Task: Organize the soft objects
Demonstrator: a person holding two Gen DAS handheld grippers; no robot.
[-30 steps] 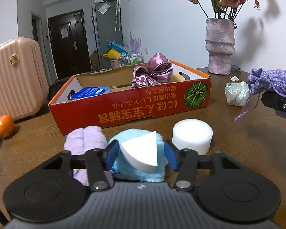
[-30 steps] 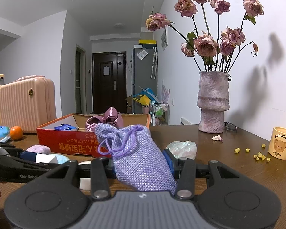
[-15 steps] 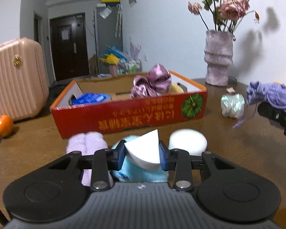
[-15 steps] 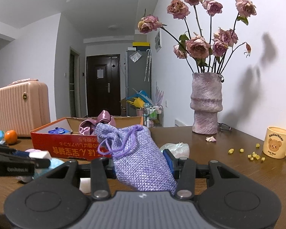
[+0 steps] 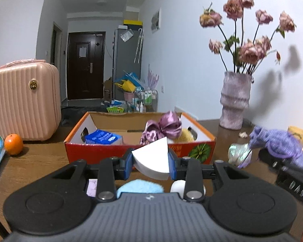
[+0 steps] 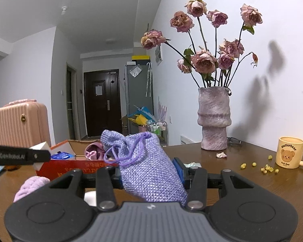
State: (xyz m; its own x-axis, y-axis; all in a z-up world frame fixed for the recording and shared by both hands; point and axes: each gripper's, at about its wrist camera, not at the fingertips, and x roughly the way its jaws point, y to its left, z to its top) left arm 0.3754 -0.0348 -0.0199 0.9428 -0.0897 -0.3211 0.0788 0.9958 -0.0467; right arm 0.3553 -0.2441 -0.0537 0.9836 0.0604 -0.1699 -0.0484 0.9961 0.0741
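A: From the left wrist view, what is being carried?

B: The left gripper (image 5: 150,162) is clamped on a white wedge sponge (image 5: 152,161), lifted clear of the table, in front of the red cardboard box's (image 5: 103,154) near wall. It looks light and squashy; the pads bite its flat sides, which is the sensible hold, since the curved edge would slip out.

A: Anything below it?

B: A blue fluffy puff (image 5: 139,185) near the table's front edge. The print on the box is too blurred to read.

A: And the right wrist view?

B: The right gripper (image 6: 151,176) is closed around a lavender drawstring pouch (image 6: 147,161), held above the table towards the box's right end. Woven, limp, probably light; gripped mid-body, so the cord dangles free and could snag.

A: Any writing?

B: The mug (image 6: 289,152) by the table's right edge reads "Butterbear", and the other gripper's finger shows "GenRobot.AI".
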